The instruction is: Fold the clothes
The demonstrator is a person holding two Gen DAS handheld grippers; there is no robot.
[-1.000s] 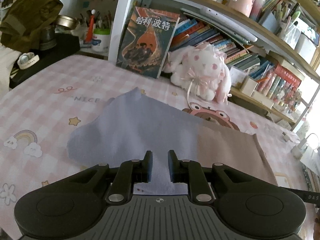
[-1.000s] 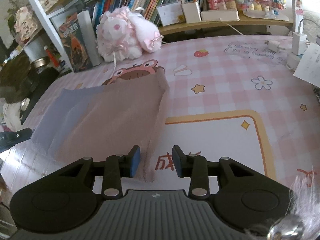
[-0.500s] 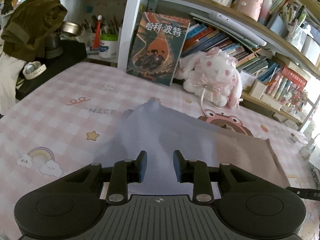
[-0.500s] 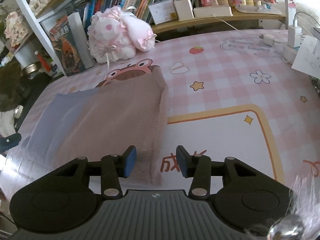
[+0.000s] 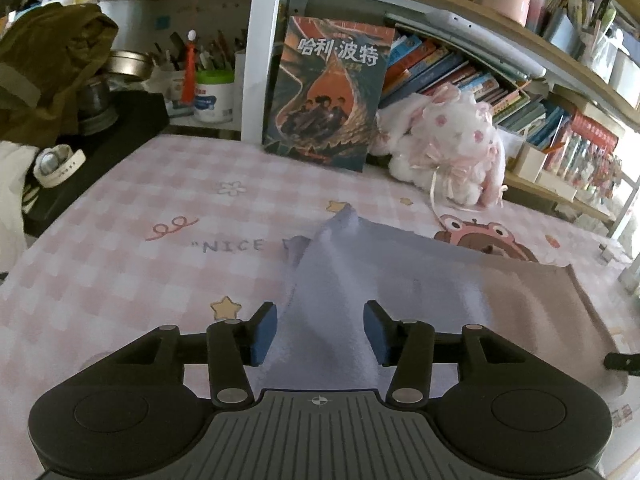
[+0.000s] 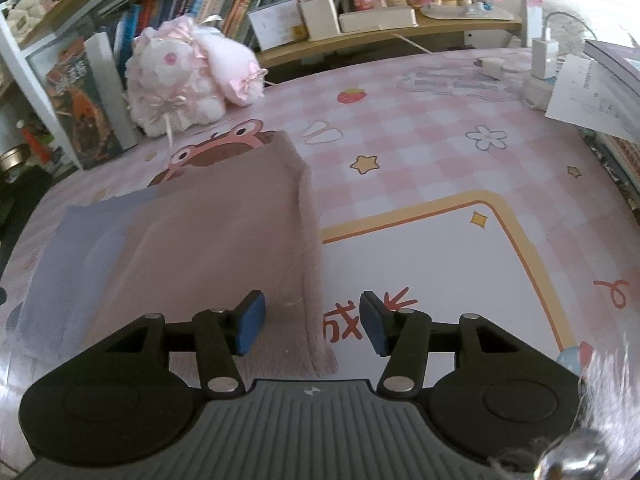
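A two-tone cloth point(image 5: 400, 280), lavender on one half and dusty pink on the other, lies flat on the pink checked table mat point(image 5: 140, 240). My left gripper point(image 5: 320, 334) stands open above the lavender end, with the cloth's near edge between its blue pads and nothing pinched. In the right wrist view the same cloth point(image 6: 208, 224) spreads to the left. My right gripper point(image 6: 312, 324) is open over the pink end's near right corner, its fingers apart and holding nothing.
A pink and white plush rabbit point(image 5: 448, 152) and an upright book point(image 5: 328, 92) stand at the table's back against crowded bookshelves. A charger and papers point(image 6: 580, 80) lie at the far right. A black stand with an olive garment point(image 5: 48, 80) is at the left.
Both grippers have opened wider. The left one pulled back and tilted up from the lavender end, so more shelf shows. The right one drew slightly nearer the pink corner.
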